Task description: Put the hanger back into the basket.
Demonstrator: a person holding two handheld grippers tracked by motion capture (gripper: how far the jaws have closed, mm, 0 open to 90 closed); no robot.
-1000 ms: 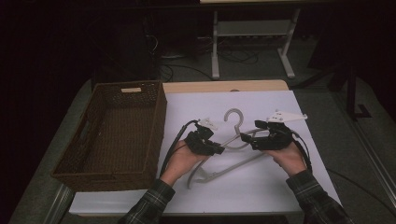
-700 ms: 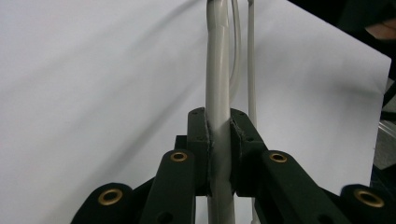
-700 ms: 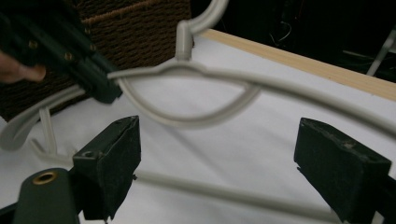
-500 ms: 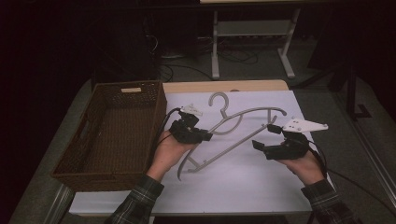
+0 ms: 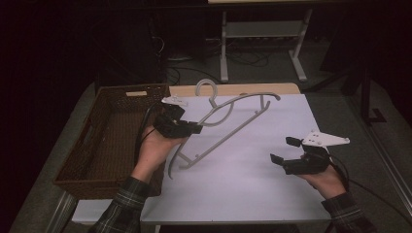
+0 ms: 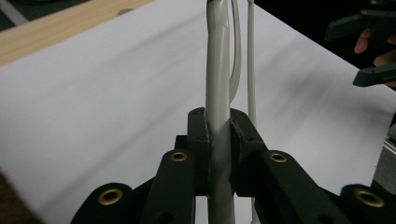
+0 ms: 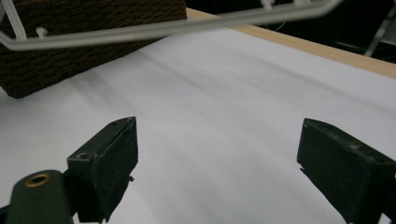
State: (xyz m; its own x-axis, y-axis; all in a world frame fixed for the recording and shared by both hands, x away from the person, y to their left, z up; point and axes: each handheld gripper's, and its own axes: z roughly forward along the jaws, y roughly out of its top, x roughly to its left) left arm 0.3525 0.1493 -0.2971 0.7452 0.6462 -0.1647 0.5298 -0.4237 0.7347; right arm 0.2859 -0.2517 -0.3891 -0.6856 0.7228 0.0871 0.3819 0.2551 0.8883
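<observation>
Care matters now: the left gripper (image 5: pixel 194 129) clamps the grey plastic hanger (image 5: pixel 228 124) in the air beside the wicker basket (image 5: pixel 104 141); the right gripper (image 5: pixel 283 151), jaws just opening, holds nothing. Tilt the hanger's hook first over the rim; keep the clamp firm so it cannot swing.

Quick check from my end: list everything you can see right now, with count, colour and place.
Hanger: one, pale grey, lifted at a tilt above the sheet, gripped on one arm.
Basket: one, dark brown woven, at the table's left side.
Sheet: one, white, covering the tabletop.
Table: one, light wood edge showing at the far side.
Frame: one, white metal, on the floor behind the table.
Left tongs: one, black, shut on the hanger.
Right tongs: one, black, open, nothing between the jaws, low over the sheet's right side.
</observation>
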